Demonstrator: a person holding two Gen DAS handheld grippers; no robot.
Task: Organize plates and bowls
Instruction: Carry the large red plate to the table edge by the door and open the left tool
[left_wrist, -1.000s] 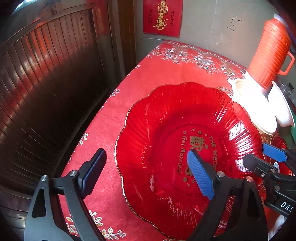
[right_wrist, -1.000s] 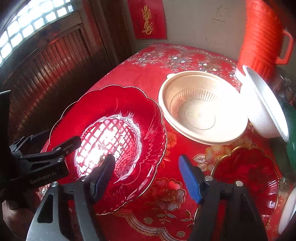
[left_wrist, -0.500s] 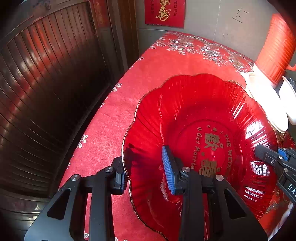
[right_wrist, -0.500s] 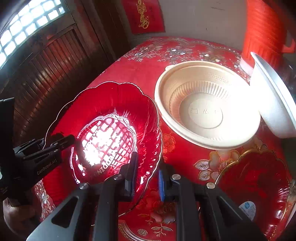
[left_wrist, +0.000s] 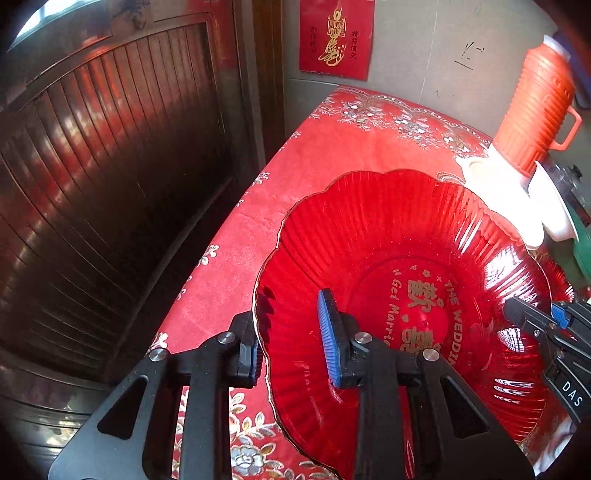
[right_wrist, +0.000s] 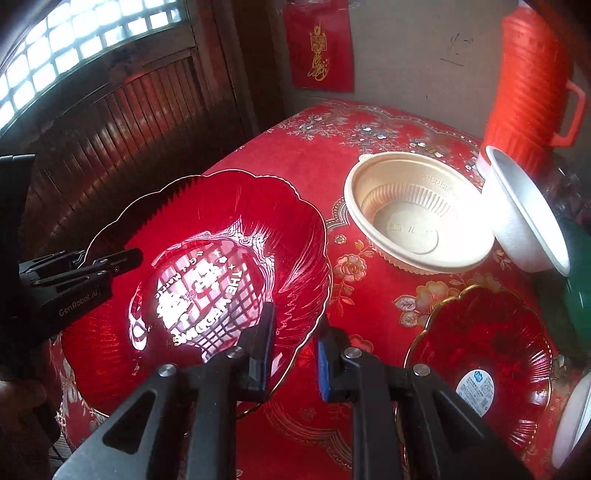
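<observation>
A dark wooden wall (left_wrist: 110, 184) with slats stands beside a desk (left_wrist: 332, 155) that has a red cloth with flowers on it. A red paper sign (left_wrist: 335, 37) hangs on the grey wall behind.

A big red plate (left_wrist: 388, 258) with a wavy gold rim sits near the desk's left edge. It has gold words in the middle. It looks tipped up a little on its left side.

The left tool (left_wrist: 291, 347) is closing on the left rim of the big red plate. One finger is under the rim and the blue pad (left_wrist: 330, 343) is on top, inside the plate. The right tool (right_wrist: 293, 350) is pinched on the right rim of the same plate, with one finger inside and one outside.

A tan plastic bowl (right_wrist: 417, 210) sits farther back on the desk, just right of the big plate. A white bowl (right_wrist: 524, 214) leans tilted against its right side. A tall orange jug (right_wrist: 528, 92) with a handle stands behind them, near the back right corner. A small red plate (right_wrist: 484, 354) with a round sticker lies at the front right. Something green (right_wrist: 580, 288) shows at the right edge, too cut off to tell what it is.
</observation>
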